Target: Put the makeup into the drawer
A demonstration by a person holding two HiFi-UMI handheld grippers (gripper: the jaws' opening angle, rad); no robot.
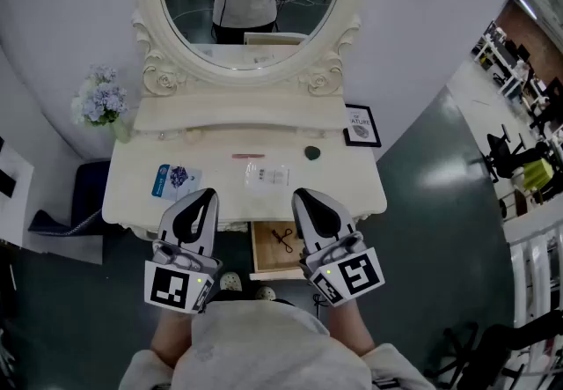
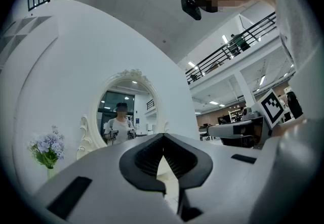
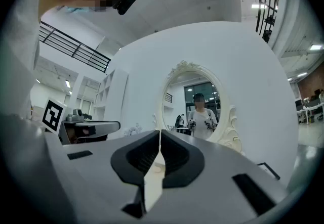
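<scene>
On the white vanity table (image 1: 352, 181) lie a blue packet (image 1: 175, 180), a clear packet (image 1: 267, 175), a thin pink stick (image 1: 249, 155) and a dark green round item (image 1: 312, 151). Below the table's front edge a wooden drawer (image 1: 259, 249) stands pulled out, with a small black item (image 1: 282, 239) inside. My left gripper (image 1: 208, 195) (image 2: 163, 137) and right gripper (image 1: 303, 195) (image 3: 160, 133) hover side by side over the front edge, above the drawer. Both are shut, tips touching, with nothing between them. Neither touches any makeup.
An ornate oval mirror (image 1: 251, 10) rises at the table's back and reflects the person holding both grippers. A vase of pale flowers (image 1: 102, 103) stands at the back left, a small framed picture (image 1: 361, 126) at the back right. A dark stool (image 1: 84, 195) sits left of the table.
</scene>
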